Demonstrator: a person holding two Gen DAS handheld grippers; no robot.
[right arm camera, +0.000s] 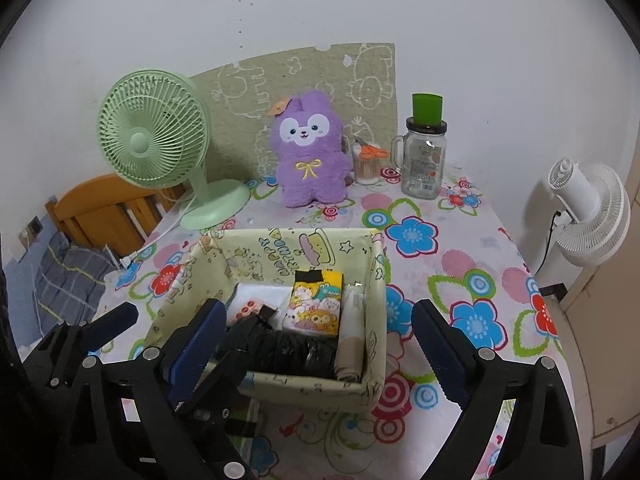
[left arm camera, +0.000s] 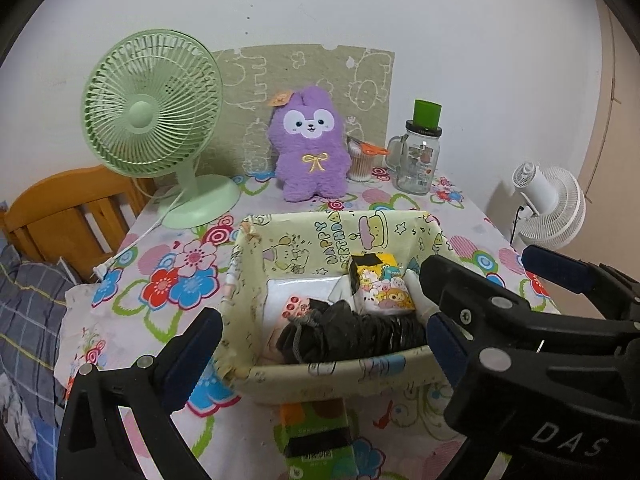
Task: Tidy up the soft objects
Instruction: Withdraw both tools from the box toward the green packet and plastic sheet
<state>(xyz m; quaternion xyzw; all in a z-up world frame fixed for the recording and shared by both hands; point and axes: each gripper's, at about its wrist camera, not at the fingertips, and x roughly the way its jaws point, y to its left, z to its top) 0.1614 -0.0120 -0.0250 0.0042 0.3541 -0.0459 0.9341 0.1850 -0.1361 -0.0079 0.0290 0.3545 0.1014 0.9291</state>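
A pale yellow cartoon-print fabric basket (left arm camera: pixel 248 280) (right arm camera: pixel 376 280) stands on the flowered table. Inside lie a black crinkled bundle (left arm camera: pixel 352 334) (right arm camera: pixel 292 350), a cartoon-print pack (left arm camera: pixel 384 288) (right arm camera: pixel 316 304), a white pack (left arm camera: pixel 296 290) and a beige roll (right arm camera: pixel 348 356). A purple plush bunny (left arm camera: pixel 310 144) (right arm camera: pixel 310 152) sits upright behind the basket. My left gripper (left arm camera: pixel 324 344) is open and empty, its jaws either side of the basket's near end. My right gripper (right arm camera: pixel 320 344) is open and empty over the basket's near edge. A green and black pack (left arm camera: pixel 316 436) lies in front of the basket.
A green desk fan (left arm camera: pixel 152 120) (right arm camera: pixel 156 144) stands back left, its cord trailing off the table edge. A glass jar with a green cup (left arm camera: pixel 420 156) (right arm camera: pixel 424 164) and a cup of swabs with orange scissors (left arm camera: pixel 362 160) stand back right. A white fan (right arm camera: pixel 588 216) stands beyond the right edge.
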